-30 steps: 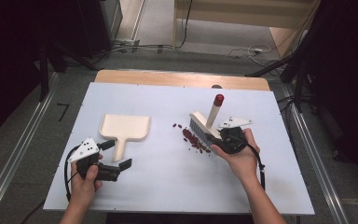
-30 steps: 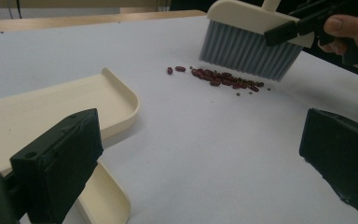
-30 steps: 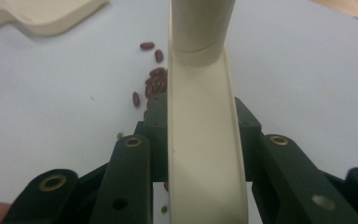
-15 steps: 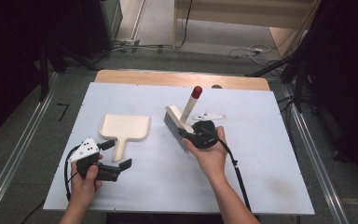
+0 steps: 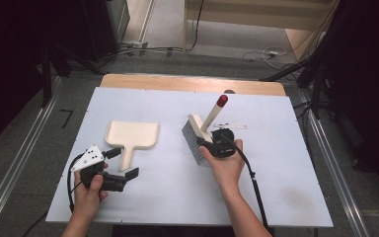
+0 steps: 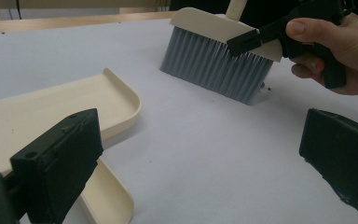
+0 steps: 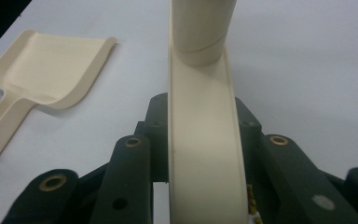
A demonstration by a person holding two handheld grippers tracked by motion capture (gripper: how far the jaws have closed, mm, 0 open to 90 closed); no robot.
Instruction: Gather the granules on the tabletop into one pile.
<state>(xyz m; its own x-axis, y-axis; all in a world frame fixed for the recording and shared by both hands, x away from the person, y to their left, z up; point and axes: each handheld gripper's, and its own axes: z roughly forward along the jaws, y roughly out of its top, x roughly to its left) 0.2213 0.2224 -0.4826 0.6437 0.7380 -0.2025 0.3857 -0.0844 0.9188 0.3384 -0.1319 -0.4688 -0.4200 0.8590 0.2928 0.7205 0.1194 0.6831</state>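
Note:
A cream brush (image 5: pixel 193 139) with grey bristles and a red-tipped handle (image 5: pixel 221 101) stands on the white table (image 5: pixel 177 197) right of the middle. My right gripper (image 5: pixel 206 143) is shut on its cream head (image 7: pixel 200 140), bristles down on the table. A cream dustpan (image 5: pixel 131 134) lies flat to the left, handle pointing toward me. My left gripper (image 5: pixel 122 164) is open with its jaws either side of that handle (image 6: pixel 107 196), not pressing it. In the left gripper view the bristles (image 6: pixel 214 65) stand beyond the pan (image 6: pixel 51 107), with a few dark specks (image 6: pixel 265 87) beside them.
Bare white table lies between pan and brush and along the near edge. A wooden strip (image 5: pixel 192 83) runs along the far edge, with metal rails (image 5: pixel 325 148) at the sides. Each gripper trails a black cable (image 5: pixel 254 182) toward me.
My right gripper has carried the brush leftward toward the dustpan. The red bits seen on the table a second ago are now behind the brush. The left hand kept still.

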